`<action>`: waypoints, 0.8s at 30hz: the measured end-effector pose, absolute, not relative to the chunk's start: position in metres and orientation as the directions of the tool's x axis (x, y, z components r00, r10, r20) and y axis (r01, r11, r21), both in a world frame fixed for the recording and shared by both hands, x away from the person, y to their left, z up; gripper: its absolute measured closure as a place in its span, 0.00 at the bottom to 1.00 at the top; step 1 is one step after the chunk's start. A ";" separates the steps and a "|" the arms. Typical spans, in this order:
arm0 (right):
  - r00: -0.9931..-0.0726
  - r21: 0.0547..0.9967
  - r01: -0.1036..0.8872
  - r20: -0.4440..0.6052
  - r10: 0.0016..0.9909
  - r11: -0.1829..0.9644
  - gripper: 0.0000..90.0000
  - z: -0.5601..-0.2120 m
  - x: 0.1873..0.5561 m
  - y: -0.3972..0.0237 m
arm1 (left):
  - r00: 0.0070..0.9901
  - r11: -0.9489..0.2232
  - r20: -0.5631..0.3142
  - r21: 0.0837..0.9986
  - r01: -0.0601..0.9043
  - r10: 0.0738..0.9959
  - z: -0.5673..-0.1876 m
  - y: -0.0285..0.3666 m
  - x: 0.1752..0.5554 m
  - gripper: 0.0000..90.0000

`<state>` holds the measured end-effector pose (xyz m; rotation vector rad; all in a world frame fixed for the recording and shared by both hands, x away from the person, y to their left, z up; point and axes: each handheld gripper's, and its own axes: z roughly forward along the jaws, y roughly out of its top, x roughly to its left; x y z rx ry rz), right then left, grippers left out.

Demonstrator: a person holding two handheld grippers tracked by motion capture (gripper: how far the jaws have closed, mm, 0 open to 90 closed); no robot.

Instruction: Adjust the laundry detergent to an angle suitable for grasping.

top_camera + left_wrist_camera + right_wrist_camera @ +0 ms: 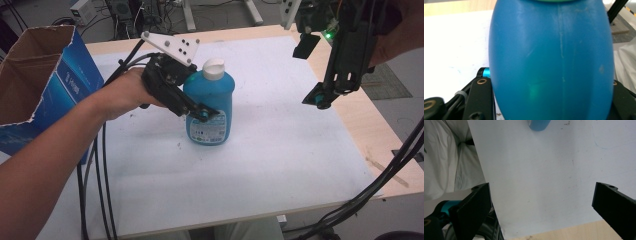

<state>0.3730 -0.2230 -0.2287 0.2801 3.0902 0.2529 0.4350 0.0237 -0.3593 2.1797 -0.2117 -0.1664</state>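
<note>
Blue plastic bottle with a white cap (210, 107), upright at frame centre.
Your left gripper (192, 107) is clamping its body; your right gripper (327, 95) is hovering wide open, upper right.

I see a wooden table (350, 120) with white sheet (280, 150) on top, grey floor (405, 107), metal stand legs (190, 17) behind

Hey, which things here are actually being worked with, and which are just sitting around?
In use:
blue bottle, clamped by the left gripper
right gripper, open, raised above the table

Lying about:
cardboard box
</note>
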 end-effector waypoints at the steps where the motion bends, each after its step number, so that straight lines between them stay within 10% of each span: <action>1: -0.983 0.163 0.178 -0.013 0.183 0.970 0.02 -0.229 0.373 -0.223 | 0.976 -0.572 -0.040 0.815 -0.091 -0.213 -0.360 0.023 0.435 0.49; 24: -0.983 0.167 0.178 -0.010 0.182 0.970 0.02 -0.231 0.372 -0.223 | 0.978 -0.595 -0.032 0.797 -0.101 -0.208 -0.364 0.022 0.429 0.47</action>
